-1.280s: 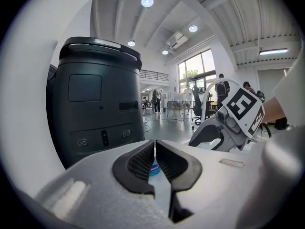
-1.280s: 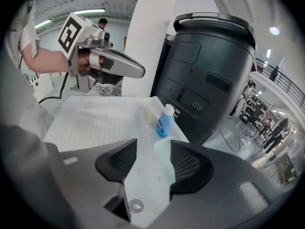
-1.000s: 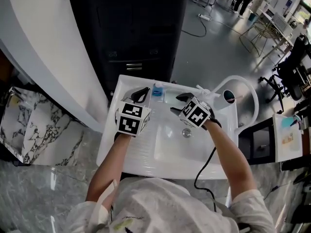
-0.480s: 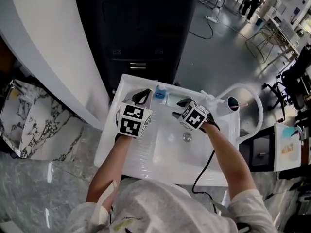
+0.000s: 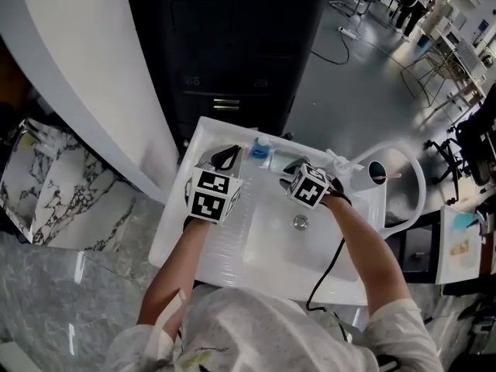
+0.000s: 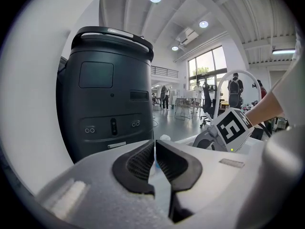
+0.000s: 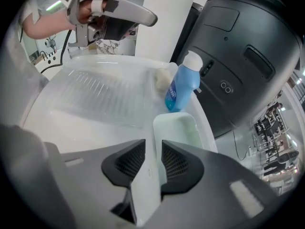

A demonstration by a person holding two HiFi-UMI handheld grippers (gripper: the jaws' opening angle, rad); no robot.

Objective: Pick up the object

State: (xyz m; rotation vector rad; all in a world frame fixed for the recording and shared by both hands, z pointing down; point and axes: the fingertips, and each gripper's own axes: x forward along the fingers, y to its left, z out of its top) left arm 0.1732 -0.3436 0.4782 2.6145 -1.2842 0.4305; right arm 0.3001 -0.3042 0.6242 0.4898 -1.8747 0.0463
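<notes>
A pale green soap dish (image 7: pixel 177 125) lies on the back ledge of the white sink (image 5: pixel 232 246), next to a blue bottle (image 7: pixel 181 87) with a white cap. My right gripper (image 7: pixel 153 144) points steeply down over the dish's near left rim. Its jaws have just been closing; the rim stands between the pads with a thin gap still showing. From the head view, the right gripper (image 5: pixel 293 167) sits just right of the bottle (image 5: pixel 260 152). My left gripper (image 6: pixel 155 144) hovers over the ledge's left end, shut with nothing in it.
A dark machine (image 5: pixel 225 53) stands right behind the sink. A white arched hose (image 5: pixel 403 161) and tap (image 5: pixel 364 173) are at the sink's right end. The basin has a drain (image 5: pixel 301 222). A pale lump (image 7: pixel 162 80) lies beside the bottle. A ribbed drainer (image 7: pixel 105 94) slopes on the left.
My right gripper has sunk toward the back ledge beside the bottle. The left gripper has stayed almost where it was.
</notes>
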